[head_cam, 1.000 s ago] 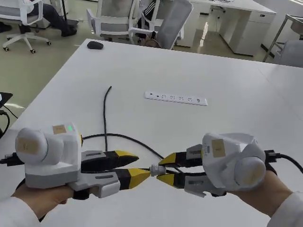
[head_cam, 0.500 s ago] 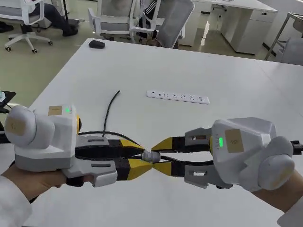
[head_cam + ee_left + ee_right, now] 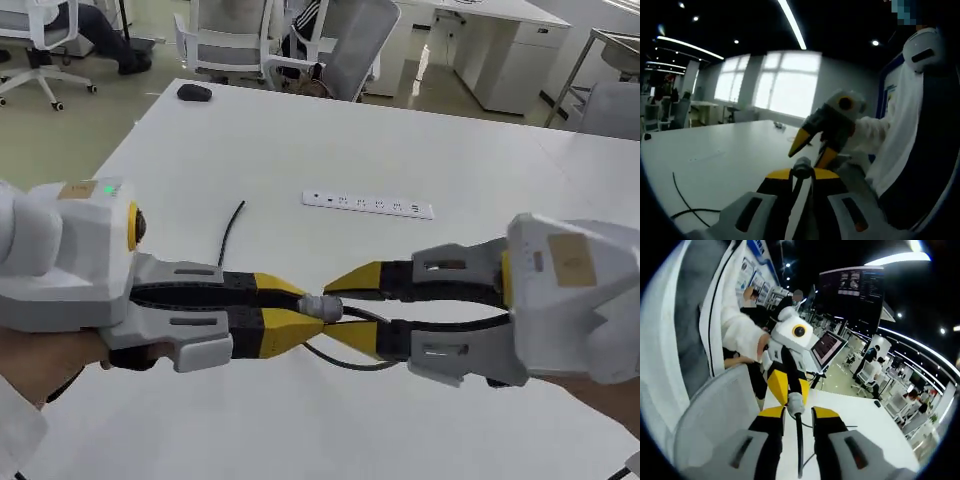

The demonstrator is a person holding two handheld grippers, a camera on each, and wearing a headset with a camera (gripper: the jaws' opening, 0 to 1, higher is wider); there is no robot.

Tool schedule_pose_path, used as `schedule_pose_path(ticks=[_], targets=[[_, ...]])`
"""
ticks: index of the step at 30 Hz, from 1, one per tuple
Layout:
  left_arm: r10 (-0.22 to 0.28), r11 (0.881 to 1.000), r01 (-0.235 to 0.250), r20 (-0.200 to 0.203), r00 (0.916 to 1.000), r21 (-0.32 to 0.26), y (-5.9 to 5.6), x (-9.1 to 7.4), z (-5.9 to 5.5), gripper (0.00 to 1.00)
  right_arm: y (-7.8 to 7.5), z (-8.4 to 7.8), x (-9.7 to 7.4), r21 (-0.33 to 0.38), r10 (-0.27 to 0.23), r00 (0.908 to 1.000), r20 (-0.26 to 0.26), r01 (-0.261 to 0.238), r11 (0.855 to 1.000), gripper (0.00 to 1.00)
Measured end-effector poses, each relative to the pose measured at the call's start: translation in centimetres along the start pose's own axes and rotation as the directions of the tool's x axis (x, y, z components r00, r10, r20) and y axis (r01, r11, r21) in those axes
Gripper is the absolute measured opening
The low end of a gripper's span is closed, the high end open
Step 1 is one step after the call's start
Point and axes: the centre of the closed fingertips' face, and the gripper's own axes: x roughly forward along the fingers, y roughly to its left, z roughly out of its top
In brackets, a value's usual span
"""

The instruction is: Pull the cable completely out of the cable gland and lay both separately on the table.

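At frame centre, above the table (image 3: 300, 140), the left gripper (image 3: 311, 308) clamps the cable gland (image 3: 322, 305) while the right gripper (image 3: 338, 309) straddles the cable (image 3: 230, 232) with jaws apart, so pulling before they close would likely just slip.

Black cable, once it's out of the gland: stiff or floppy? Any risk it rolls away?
Probably floppy: the cable lies in loose curves on the table and sags in a loop below the cable gland. Likely light, since it looks thin. It seems unlikely to roll; a limp cord like this should stay where it is laid.
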Motion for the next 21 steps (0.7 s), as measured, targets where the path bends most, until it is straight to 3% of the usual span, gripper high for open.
schedule_pose_path(ticks=[1, 2, 3, 4, 6, 7, 8, 9, 10, 11, 12, 13, 14, 16, 18, 21], targets=[[-0.016, 1.0, 0.016, 0.012, 0.9998, 0.017, -0.3, -0.2, 0.4, 0.15, 0.0, 0.5, -0.3, 0.083, 0.012, 0.9993, 0.035, -0.014, 0.996, 0.23], [-0.039, 0.997, 0.037, 0.023, 0.999, 0.064, -0.7, -0.5, 0.9, 0.15, -0.2, 1.5, -0.8, 0.172, 0.014, 0.9947, 0.102, -0.032, 0.985, 0.2], [-0.053, 0.994, 0.05, 0.028, 0.9982, 0.093, -0.9, -0.7, 1.2, 0.15, -0.2, 2.2, -1.0, 0.21, 0.023, 0.9887, 0.148, -0.054, 0.976, 0.17], [-0.062, 0.991, 0.058, 0.03, 0.9976, 0.119, -1.2, -1.0, 1.6, 0.15, -0.1, 3.1, -1.2, 0.283, 0.032, 0.9784, 0.204, -0.09, 0.955, 0.15], [-0.069, 0.983, 0.061, 0.041, 0.9968, 0.171, -1.5, -1.3, 2.3, 0.15, 0.3, 3.6, -1.1, 0.367, 0.063, 0.9702, 0.234, -0.148, 0.918, 0.17], [-0.085, 0.973, 0.072, 0.047, 0.9953, 0.221, -1.9, -1.5, 2.8, 0.15, 0.5, 3.7, -0.8, 0.428, 0.075, 0.9674, 0.242, -0.176, 0.887, 0.2], [-0.088, 0.965, 0.073, 0.051, 0.9948, 0.253, -2.0, -1.6, 3.1, 0.15, 0.6, 3.9, -0.7, 0.45, 0.08, 0.9619, 0.261, -0.195, 0.871, 0.23], [-0.094, 0.956, 0.077, 0.049, 0.9944, 0.283, -2.2, -1.7, 3.3, 0.15, 1.0, 4.2, -0.6, 0.478, 0.1, 0.9517, 0.29, -0.235, 0.846, 0.23], [-0.102, 0.943, 0.082, 0.047, 0.9936, 0.323, -2.5, -1.8, 3.6, 0.15, 1.0, 4.2, -0.3, 0.533, 0.104, 0.945, 0.31, -0.263, 0.804, 0.22], [-0.11, 0.934, 0.087, 0.048, 0.9927, 0.347, -2.7, -1.9, 3.8, 0.15, 1.0, 4.2, -0.2, 0.562, 0.105, 0.94, 0.325, -0.281, 0.778, 0.18], [-0.119, 0.92, 0.092, 0.048, 0.9918, 0.382, -2.8, -2.0, 4.1, 0.15, 1.2, 4.2, -0.1, 0.592, 0.123, 0.932, 0.341, -0.315, 0.742, 0.17], [-0.129, 0.906, 0.101, 0.041, 0.9908, 0.411, -3.1, -2.0, 4.2, 0.15, 1.2, 4.4, -0.2, 0.594, 0.122, 0.9189, 0.375, -0.339, 0.729, 0.15], [-0.136, 0.897, 0.109, 0.032, 0.9902, 0.428, -3.2, -2.1, 4.2, 0.15, 1.3, 4.6, -0.2, 0.61, 0.126, 0.9115, 0.391, -0.36, 0.706, 0.14], [-0.135, 0.885, 0.109, 0.025, 0.9906, 0.453, -3.1, -2.1, 4.2, 0.15, 1.1, 5.0, -0.1, 0.619, 0.122, 0.9002, 0.418, -0.381, 0.686, 0.15], [-0.139, 0.88, 0.112, 0.026, 0.9899, 0.461, -3.0, -2.2, 4.3, 0.15, 1.0, 4.9, 0.3, 0.629, 0.123, 0.9019, 0.414, -0.381, 0.677, 0.13], [-0.135, 0.878, 0.103, 0.034, 0.9903, 0.467, -2.8, -2.1, 4.4, 0.15, 1.2, 5.0, 0.9, 0.621, 0.142, 0.9009, 0.41, -0.39, 0.679, 0.13]])
